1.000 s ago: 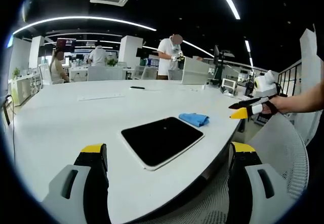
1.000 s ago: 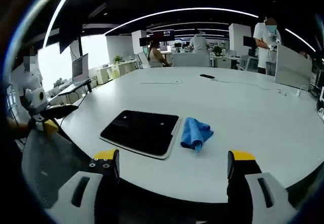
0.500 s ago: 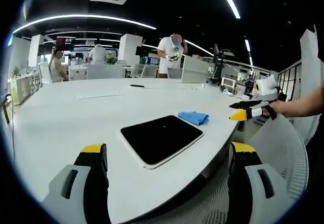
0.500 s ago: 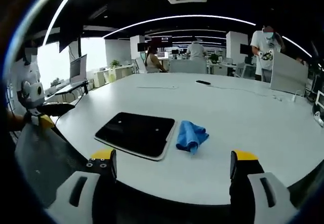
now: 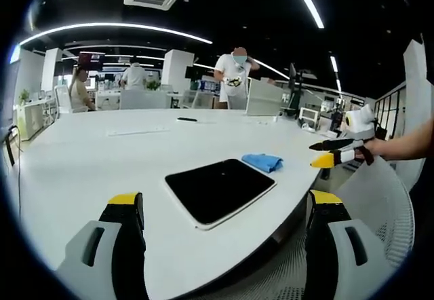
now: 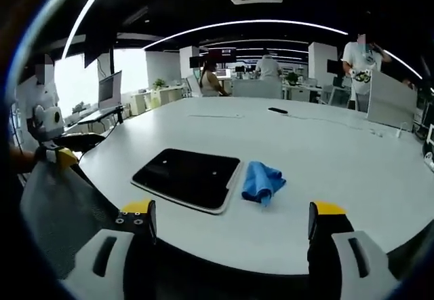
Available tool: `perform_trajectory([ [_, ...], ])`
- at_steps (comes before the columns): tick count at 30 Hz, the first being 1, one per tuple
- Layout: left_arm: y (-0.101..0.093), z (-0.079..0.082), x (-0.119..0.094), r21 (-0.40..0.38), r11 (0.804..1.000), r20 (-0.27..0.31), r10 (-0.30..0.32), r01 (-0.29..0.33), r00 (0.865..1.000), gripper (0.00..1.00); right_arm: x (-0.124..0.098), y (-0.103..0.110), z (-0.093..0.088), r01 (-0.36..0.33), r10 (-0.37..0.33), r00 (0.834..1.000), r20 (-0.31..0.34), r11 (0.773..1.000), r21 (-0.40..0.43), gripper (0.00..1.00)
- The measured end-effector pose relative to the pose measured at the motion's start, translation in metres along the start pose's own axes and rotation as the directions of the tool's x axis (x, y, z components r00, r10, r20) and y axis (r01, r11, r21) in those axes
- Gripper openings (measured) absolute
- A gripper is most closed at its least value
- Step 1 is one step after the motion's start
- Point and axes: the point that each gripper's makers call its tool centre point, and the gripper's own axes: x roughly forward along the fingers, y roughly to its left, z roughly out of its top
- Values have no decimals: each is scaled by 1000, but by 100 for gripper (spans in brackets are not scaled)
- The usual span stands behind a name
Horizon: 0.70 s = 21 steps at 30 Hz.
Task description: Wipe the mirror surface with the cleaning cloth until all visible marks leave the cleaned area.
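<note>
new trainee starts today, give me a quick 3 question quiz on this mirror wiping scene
1. True or false: the blue cloth lies on top of the mirror.
2. What does the right gripper hold? A) the cloth B) the mirror C) nothing
3. Fill in: the mirror and cloth lie on a large white ____.

Key
1. False: the cloth lies on the table beside the mirror.
2. C: its jaws stand wide apart with nothing between them, as do those of the left gripper.
3. table
</note>
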Motion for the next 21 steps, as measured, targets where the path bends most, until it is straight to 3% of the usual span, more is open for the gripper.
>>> perform_trajectory([
  [4, 1, 0, 0, -2, 1000, 2, 7, -7, 1000, 99, 2, -5, -2, -10, 10, 1000, 4, 1000, 15, 92],
  [21, 2, -1, -1, -2, 1000, -6, 13, -13, 1000, 99, -1, 7, 3, -38, 37, 999, 31, 998, 50, 92],
])
